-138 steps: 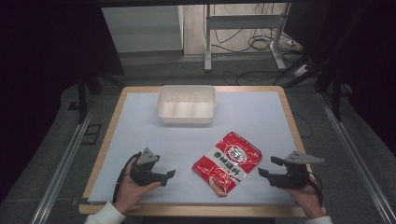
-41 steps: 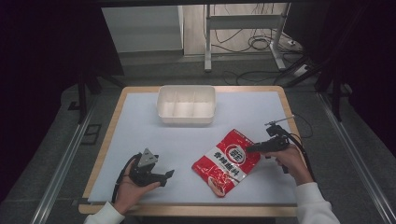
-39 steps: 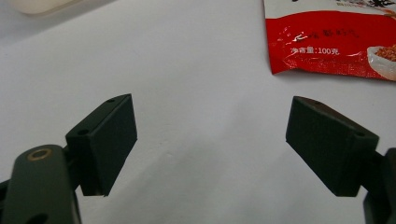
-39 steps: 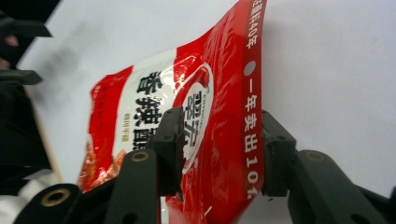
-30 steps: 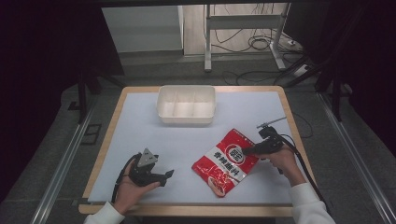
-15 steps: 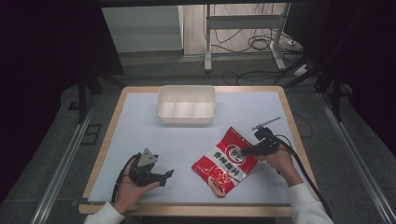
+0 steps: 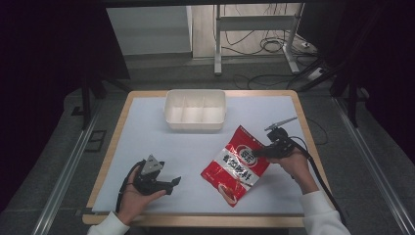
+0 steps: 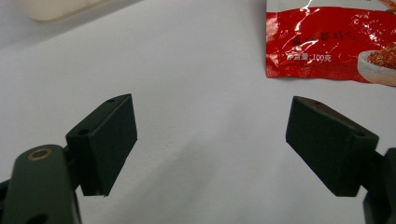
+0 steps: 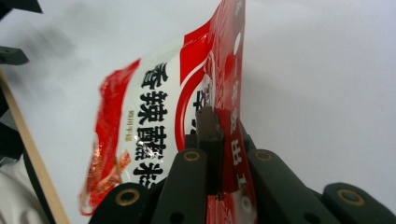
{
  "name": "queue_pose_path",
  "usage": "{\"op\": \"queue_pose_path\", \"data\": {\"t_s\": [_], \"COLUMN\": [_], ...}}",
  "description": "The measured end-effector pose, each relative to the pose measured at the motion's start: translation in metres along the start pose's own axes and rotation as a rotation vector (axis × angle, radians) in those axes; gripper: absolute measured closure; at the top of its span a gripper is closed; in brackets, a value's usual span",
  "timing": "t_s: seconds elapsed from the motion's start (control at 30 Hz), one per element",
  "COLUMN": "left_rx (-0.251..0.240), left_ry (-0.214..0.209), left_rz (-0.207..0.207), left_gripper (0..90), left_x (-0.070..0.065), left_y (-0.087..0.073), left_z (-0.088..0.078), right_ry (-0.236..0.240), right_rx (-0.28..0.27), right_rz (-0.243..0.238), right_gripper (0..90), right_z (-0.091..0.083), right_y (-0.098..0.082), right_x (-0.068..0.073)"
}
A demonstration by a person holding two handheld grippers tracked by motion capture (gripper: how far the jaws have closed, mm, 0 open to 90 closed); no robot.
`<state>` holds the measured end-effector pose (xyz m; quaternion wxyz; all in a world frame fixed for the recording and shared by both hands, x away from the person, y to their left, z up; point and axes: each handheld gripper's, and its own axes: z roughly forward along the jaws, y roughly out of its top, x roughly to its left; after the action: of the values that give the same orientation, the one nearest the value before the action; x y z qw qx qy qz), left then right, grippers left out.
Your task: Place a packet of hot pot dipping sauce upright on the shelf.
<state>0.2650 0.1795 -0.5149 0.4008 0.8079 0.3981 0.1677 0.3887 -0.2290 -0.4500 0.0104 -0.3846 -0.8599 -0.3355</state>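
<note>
Jaws of the right gripper (image 7: pixel 262 152) pinch the red snack packet (image 7: pixel 236 164) at its right edge, right of centre frame (presumably for lifting); left gripper (image 7: pixel 172 182), lower left, rests agape.

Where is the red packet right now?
In the high view, the red packet lies right of centre on the table, just in front of the white tray, its edge clamped by the right gripper.

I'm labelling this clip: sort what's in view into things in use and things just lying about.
In use:
red snack bag, edge clamped in the right gripper
right gripper, shut on it

Lying about:
white divided tray, apart from the bag
left gripper, open over the white table
</note>
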Motion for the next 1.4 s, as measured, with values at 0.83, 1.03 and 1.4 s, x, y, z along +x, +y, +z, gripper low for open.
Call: {"op": "queue_pose_path", "data": {"t_s": [0.83, 1.03, 1.4], "left_rx": [-0.015, -0.016, -0.007], "left_ry": [0.011, 0.013, 0.021], "left_rz": [-0.026, -0.026, -0.035], "left_gripper": [15.9, 15.9, 16.1], "left_x": [0.006, 0.005, 0.006], "left_y": [0.0, 0.0, -0.001], "left_z": [-0.003, -0.003, -0.002], "right_ry": [-0.154, -0.145, -0.149], "right_rx": [-0.122, -0.143, -0.16], "right_rz": [-0.246, -0.242, -0.245], "right_gripper": [88.5, 88.5, 88.5], "right_z": [-0.084, -0.085, -0.081], "right_y": [0.08, 0.089, 0.107], "right_x": [0.075, 0.077, 0.081]}}
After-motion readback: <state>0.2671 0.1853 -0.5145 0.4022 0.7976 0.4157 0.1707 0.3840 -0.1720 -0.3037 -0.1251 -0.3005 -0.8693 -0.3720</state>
